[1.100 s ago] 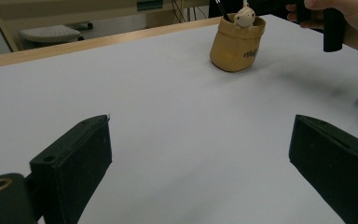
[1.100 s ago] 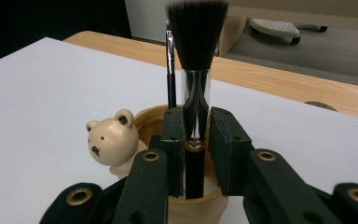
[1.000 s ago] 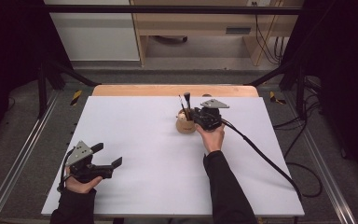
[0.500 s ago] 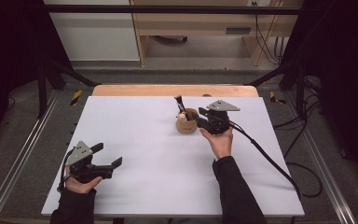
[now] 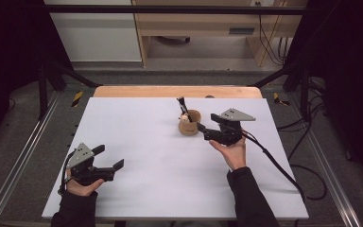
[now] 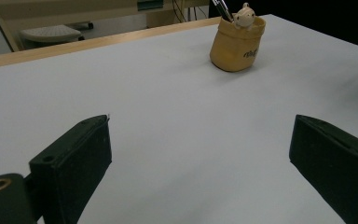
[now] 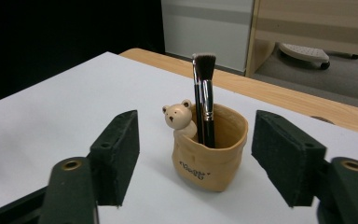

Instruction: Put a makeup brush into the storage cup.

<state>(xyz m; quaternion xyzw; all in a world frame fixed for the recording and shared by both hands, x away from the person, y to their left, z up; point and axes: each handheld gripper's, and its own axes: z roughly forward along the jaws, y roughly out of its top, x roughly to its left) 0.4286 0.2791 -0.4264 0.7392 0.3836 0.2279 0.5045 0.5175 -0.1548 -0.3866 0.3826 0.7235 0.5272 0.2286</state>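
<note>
A tan pot (image 5: 189, 125) with a small bear figure (image 7: 177, 116) on its rim stands on the white table (image 5: 170, 189), right of the middle toward the far edge. A black makeup brush (image 7: 204, 93) stands upright in it, bristles up. My right gripper (image 5: 202, 132) is just right of the pot, pointing at it. Its jaws have just been opening and nothing is pressed between them. In the right gripper view the pot (image 7: 209, 156) sits ahead of the open gripper (image 7: 198, 154). My left gripper (image 5: 109, 156) rests open at the near left, its jaws empty (image 6: 203, 154), and the pot (image 6: 237, 44) is far off.
A wooden strip (image 5: 175, 91) runs along the table's far edge. Beyond it are a wooden shelf unit (image 5: 203, 23) and a white cabinet (image 5: 94, 28). Black frame bars (image 5: 47, 71) and metal rails (image 5: 19, 156) flank the table. The right gripper's cable (image 5: 274, 161) trails off to the right.
My right gripper has drawn back to the right from the pot and its jaws have opened. The brush stays standing in the pot. The left gripper has not moved.
</note>
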